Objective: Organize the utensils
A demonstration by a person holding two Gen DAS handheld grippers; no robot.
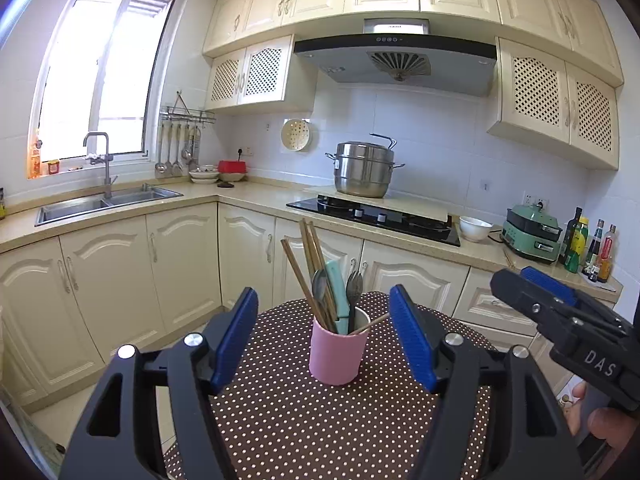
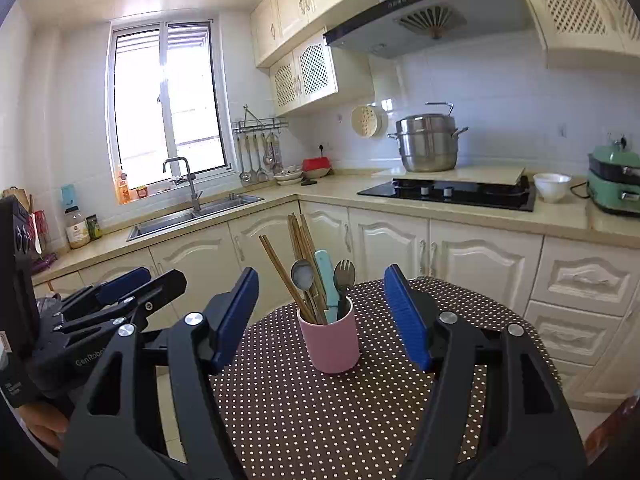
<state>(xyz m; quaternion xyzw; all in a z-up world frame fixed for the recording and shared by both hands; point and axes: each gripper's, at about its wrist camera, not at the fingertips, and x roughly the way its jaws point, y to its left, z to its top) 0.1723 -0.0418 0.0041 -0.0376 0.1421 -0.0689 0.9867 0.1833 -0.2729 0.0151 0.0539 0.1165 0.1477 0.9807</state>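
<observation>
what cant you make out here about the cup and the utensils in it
- Utensil lower ends: hidden by the pink cup wall, both views.
- Teal handle: its working end sits down in the cup, type unclear.
- Table near edge: cut off by the frame and the right claw.
- Left claw open, empty.

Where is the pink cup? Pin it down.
The pink cup stands on the dotted tablecloth, centred ahead of both open grippers in each wrist view, holding chopsticks, a spoon and a fork.
</observation>
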